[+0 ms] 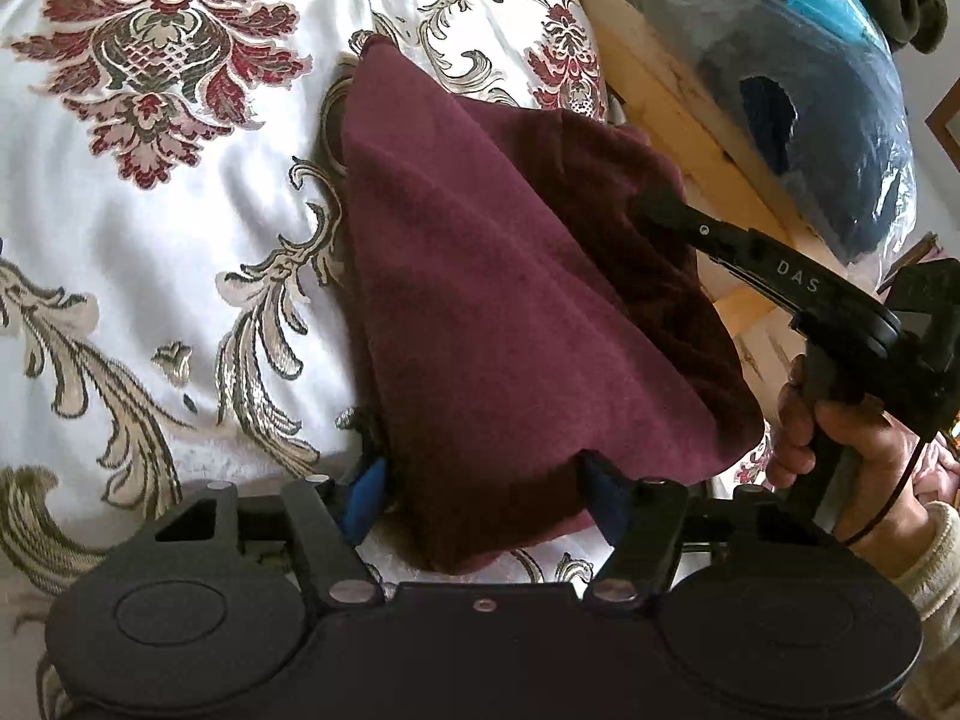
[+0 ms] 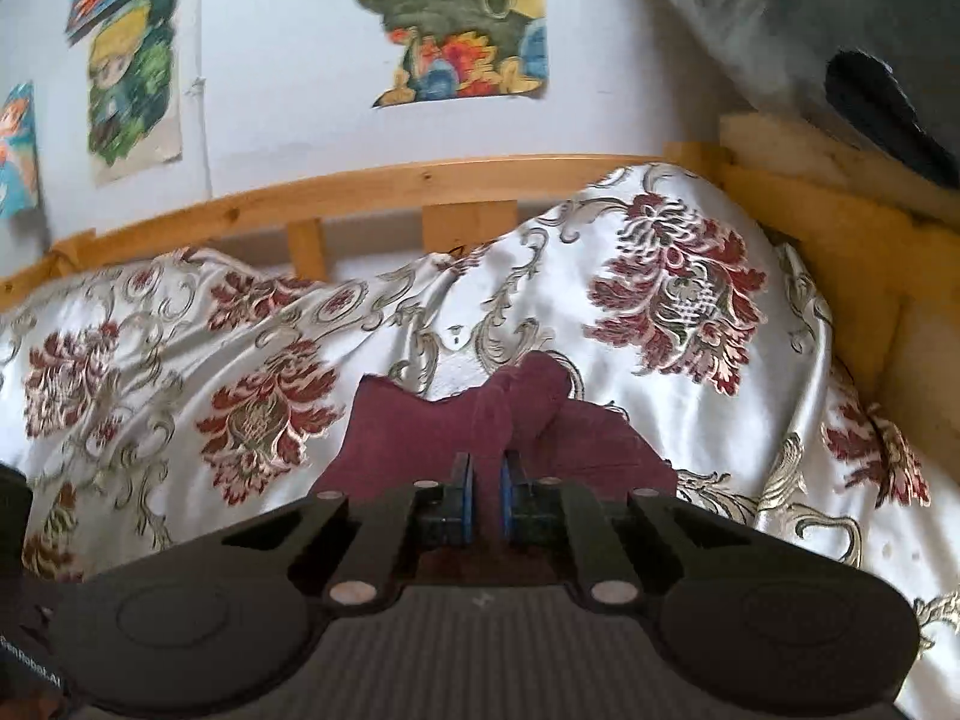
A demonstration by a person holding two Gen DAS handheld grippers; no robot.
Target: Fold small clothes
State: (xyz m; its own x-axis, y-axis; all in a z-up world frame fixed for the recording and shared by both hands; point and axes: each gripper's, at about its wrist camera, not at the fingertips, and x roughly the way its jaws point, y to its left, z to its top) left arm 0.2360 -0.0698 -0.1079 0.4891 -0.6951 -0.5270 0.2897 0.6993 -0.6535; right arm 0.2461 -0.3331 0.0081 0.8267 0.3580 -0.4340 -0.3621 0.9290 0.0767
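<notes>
A maroon cloth (image 1: 510, 300) lies bunched on the flowered bedspread (image 1: 150, 240). Its near edge hangs down between the fingers of my left gripper (image 1: 486, 498). That gripper stands open: the left blue pad (image 1: 366, 495) is clear of the fabric, while the right one sits at the cloth's edge. My right gripper (image 1: 651, 207) comes in from the right, held by a hand (image 1: 840, 450), with its tips buried in the cloth's right side. In the right wrist view the right gripper (image 2: 487, 480) is shut on a raised fold of the maroon cloth (image 2: 528, 396).
A wooden bed frame (image 1: 672, 96) runs along the right side and a rail (image 2: 390, 186) along the far side. A plastic-wrapped blue bundle (image 1: 810, 90) rests beyond the frame. Pictures (image 2: 456, 18) hang on the wall behind the bed.
</notes>
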